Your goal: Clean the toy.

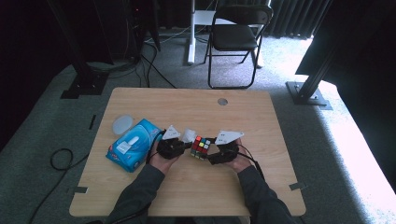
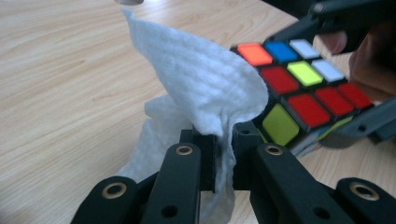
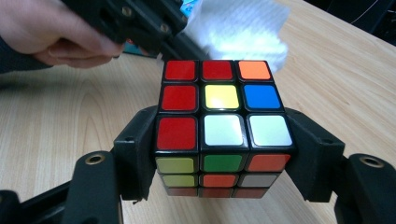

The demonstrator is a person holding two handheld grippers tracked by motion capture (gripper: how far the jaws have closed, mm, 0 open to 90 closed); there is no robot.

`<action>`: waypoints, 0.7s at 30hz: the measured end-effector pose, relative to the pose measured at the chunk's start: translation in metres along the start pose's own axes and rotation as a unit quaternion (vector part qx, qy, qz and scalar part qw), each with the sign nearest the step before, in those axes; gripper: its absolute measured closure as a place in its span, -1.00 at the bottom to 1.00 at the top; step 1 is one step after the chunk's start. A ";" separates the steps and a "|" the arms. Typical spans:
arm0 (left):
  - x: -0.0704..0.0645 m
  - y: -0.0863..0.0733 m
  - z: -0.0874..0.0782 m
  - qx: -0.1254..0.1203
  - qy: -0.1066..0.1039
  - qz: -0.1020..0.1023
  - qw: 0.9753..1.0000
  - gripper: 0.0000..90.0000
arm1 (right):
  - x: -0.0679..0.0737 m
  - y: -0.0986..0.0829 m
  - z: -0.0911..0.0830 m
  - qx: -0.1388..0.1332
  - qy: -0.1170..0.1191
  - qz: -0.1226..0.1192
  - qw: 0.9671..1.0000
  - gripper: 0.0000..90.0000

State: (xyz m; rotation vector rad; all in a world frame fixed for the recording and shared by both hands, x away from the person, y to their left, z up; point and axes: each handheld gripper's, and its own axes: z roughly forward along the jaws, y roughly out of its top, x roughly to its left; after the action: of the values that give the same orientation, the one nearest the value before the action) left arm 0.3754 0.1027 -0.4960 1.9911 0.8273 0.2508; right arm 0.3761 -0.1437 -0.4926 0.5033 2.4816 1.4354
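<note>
A scrambled Rubik's cube (image 1: 200,147) (image 3: 219,107) is held just above the table's middle by my right gripper (image 1: 219,155) (image 3: 219,161), whose jaws are shut on its two sides. My left gripper (image 1: 180,145) (image 2: 224,154) is shut on a crumpled white tissue (image 1: 188,135) (image 2: 205,88) (image 3: 238,28). The tissue rests against the cube's (image 2: 303,84) far-left edge. In the left gripper view the cube's top face shows red, orange, blue, white and yellow-green stickers.
A blue tissue pack (image 1: 133,143) lies left of my left hand, with a round grey lid (image 1: 123,124) behind it. The wooden table (image 1: 196,186) has a cable hole (image 1: 222,101) at the back. A black folding chair (image 1: 236,37) stands beyond the table.
</note>
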 end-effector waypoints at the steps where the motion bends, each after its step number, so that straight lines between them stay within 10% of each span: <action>1: 0.000 -0.001 0.001 0.002 0.000 0.003 1.000 0.87 | -0.001 0.000 -0.001 -0.001 0.000 0.001 1.000 -0.24; 21: -0.004 -0.005 0.003 0.017 0.001 0.007 1.000 0.87 | -0.006 -0.002 -0.006 -0.012 -0.011 0.012 1.000 -0.24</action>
State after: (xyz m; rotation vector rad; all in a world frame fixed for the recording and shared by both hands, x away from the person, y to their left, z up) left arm 0.3722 0.0997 -0.5011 2.0288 0.8233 0.2498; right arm 0.3795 -0.1519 -0.4915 0.5438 2.4473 1.4582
